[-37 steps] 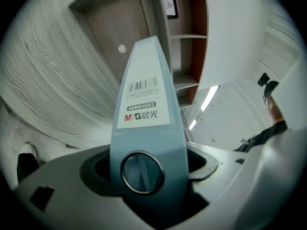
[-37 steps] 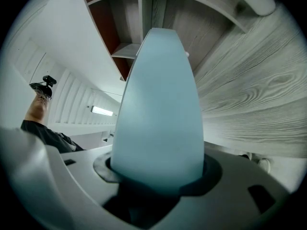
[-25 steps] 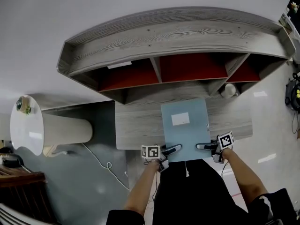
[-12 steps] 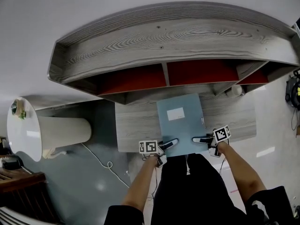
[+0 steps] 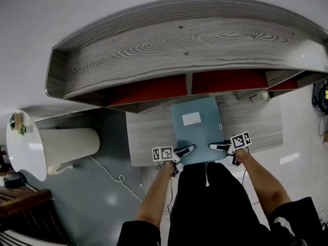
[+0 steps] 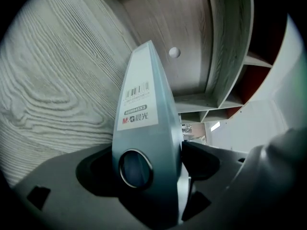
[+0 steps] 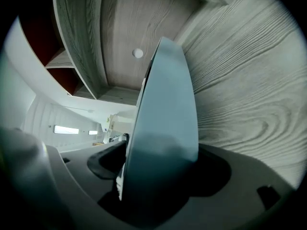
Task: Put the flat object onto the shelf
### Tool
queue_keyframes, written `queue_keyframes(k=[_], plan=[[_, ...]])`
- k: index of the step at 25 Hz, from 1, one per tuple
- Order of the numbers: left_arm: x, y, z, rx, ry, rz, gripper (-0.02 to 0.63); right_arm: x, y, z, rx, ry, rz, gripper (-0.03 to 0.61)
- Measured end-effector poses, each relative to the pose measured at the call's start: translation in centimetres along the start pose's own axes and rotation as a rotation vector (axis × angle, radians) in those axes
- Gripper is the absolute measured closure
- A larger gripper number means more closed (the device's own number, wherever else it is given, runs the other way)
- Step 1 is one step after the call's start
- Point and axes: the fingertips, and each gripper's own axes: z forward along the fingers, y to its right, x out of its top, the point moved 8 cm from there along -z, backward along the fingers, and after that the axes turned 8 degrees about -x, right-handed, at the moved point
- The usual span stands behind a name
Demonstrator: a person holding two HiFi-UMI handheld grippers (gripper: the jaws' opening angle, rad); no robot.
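Observation:
A flat blue file box (image 5: 197, 129) with a white label lies on the grey wooden desk top (image 5: 148, 137), its far edge under the shelf (image 5: 179, 40) with red-backed compartments. My left gripper (image 5: 185, 150) is shut on the box's near left corner; in the left gripper view the spine (image 6: 144, 123) with its ring hole fills the space between the jaws (image 6: 148, 164). My right gripper (image 5: 217, 146) holds the near right corner. Its jaws are opening, with the box's edge (image 7: 165, 119) still between them and touching the left jaw (image 7: 160, 169).
A white round table (image 5: 25, 137) stands at the left over a grey floor, with a white cable (image 5: 115, 181) trailing beside the desk. A small white object (image 5: 264, 95) sits under the shelf at the right. The person's arms and dark clothes fill the bottom of the head view.
Both grippers have pushed the blue file box away from me, so its far edge now reaches under the shelf. The head view has shifted closer over the shelf.

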Motion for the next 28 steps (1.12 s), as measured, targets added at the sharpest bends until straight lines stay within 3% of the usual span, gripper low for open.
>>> queue_keyframes(k=[15, 19, 23, 28], plan=[[1.0, 0.1, 0.0, 0.161, 0.049, 0.084, 0.229, 0.8, 0.6, 0.5, -0.161, -0.006, -0.029, 0.156], [0.8, 0.3, -0.1, 0.213, 0.053, 0.1, 0.225, 0.7, 0.4, 0.2, -0.25, 0.003, -0.065, 0.143], [0.5, 0.7, -0.3, 0.308, 0.024, 0.164, 0.222, 0.0, 0.2, -0.1, -0.396, -0.053, -0.173, 0.141], [0.7, 0.8, -0.2, 0.335, 0.009, 0.157, 0.222, -0.1, 0.5, -0.4, -0.43, -0.061, -0.166, 0.141]])
